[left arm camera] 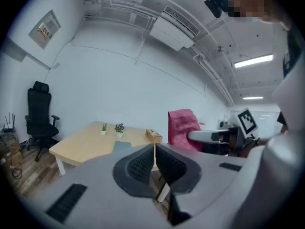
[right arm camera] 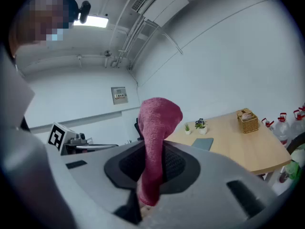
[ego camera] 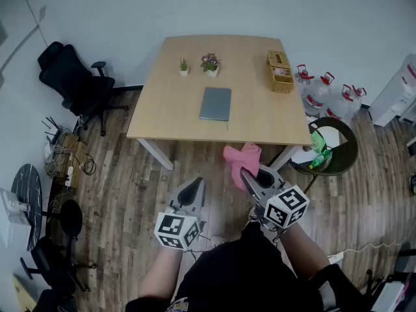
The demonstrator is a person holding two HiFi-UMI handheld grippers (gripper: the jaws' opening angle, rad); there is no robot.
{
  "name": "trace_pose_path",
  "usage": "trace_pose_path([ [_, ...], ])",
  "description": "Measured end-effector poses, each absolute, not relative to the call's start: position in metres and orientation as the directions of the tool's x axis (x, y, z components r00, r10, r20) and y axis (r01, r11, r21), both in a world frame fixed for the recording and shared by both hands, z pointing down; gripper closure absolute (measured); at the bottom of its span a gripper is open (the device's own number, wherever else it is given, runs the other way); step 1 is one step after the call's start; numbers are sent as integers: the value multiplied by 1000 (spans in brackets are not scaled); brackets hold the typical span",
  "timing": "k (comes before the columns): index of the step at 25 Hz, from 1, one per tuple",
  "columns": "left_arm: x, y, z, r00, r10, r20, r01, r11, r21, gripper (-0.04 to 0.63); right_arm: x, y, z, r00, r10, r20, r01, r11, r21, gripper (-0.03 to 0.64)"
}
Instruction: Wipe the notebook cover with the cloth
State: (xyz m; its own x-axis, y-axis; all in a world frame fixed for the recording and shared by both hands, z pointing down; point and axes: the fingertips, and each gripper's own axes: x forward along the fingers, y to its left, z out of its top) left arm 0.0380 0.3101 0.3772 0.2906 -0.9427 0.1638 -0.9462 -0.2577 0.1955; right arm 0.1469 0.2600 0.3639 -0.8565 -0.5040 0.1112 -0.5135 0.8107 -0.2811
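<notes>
Wood-plank flooring runs under a pale desk [ego camera: 162,119] set against a white wall, seen from above. At far left a black office chair [ego camera: 73,77] stands off the desk's corner. Along the back of the desk sit a small green plant [ego camera: 184,66] and a flowering plant [ego camera: 210,64]. The grey notebook [ego camera: 216,104] lies flat and closed near the middle, and a wicker basket [ego camera: 281,71] stands at the right back corner. Past the desk's right edge, water bottles [ego camera: 318,95] with red caps stand on the floor, with a dark round bin [ego camera: 351,142] nearer the person. In front of the desk, the left gripper [ego camera: 195,186] is held roughly level, its jaws pressed together with nothing between them. Just to its right, the right gripper [ego camera: 247,174] is clamped on the pink cloth [ego camera: 240,158]. The cloth stands up between the pads and flops over above them, in the air before the desk's near edge and well apart from the notebook.
</notes>
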Motion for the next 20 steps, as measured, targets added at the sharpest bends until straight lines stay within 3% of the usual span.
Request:
trace_pose_path([
  [17, 26, 313, 377, 304, -943, 133, -938, -272, 214, 580, 136, 260, 361, -850, -515, 109, -522, 800, -294, 545],
  [20, 24, 310, 379, 291, -947, 135, -941, -258, 217, 547, 135, 256, 361, -855, -507, 111, -516, 807, -288, 545],
])
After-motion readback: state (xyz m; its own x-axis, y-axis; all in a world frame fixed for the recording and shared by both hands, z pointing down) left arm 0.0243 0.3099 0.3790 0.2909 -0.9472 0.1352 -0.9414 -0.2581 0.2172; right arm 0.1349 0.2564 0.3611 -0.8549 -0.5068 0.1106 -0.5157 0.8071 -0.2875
